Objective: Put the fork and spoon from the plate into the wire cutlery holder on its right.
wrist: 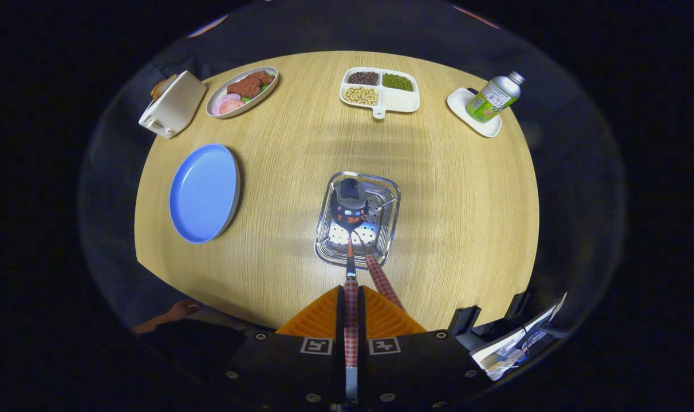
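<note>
Now gripper [351,312] clamps checked-handle spoon [350,220] over steel holder [388,197].

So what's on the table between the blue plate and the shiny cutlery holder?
Nothing: the gripper view shows bare wood between the blue plate and the cutlery holder.

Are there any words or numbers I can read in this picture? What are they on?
Bottle label: there is print, but it is too small to read.
Square markers on the gripper: black-and-white patterns, no words.
Papers beside the gripper: too blurred to read.
The fingers are shut on the spoon handle, above the wire holder.
</note>
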`<action>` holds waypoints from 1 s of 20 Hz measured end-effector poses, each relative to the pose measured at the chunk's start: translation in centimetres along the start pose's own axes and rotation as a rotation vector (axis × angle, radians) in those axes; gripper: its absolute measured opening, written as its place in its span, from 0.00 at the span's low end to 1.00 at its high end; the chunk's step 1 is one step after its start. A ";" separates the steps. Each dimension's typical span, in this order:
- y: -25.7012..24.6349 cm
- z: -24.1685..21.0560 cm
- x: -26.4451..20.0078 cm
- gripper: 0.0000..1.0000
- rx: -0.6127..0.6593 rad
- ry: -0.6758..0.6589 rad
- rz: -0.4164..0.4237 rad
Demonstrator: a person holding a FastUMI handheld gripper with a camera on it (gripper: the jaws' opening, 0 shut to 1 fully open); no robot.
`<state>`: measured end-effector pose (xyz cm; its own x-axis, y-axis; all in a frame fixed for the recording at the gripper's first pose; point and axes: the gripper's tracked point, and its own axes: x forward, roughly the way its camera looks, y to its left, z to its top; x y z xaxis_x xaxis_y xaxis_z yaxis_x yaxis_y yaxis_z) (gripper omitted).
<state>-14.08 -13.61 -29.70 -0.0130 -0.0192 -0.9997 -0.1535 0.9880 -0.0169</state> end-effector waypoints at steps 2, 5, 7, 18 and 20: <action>-0.1 -0.2 -0.1 0.08 -0.029 0.052 0.016; 0.0 -0.5 0.1 0.09 -0.045 0.129 0.051; -0.2 -0.4 0.5 0.09 -0.029 0.180 0.064; 0.2 1.4 2.2 0.13 0.056 0.282 0.112; 0.2 1.2 2.1 0.13 0.055 0.286 0.114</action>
<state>-12.93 -13.30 -31.85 -0.3056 0.0580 -0.9504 -0.0816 0.9929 0.0868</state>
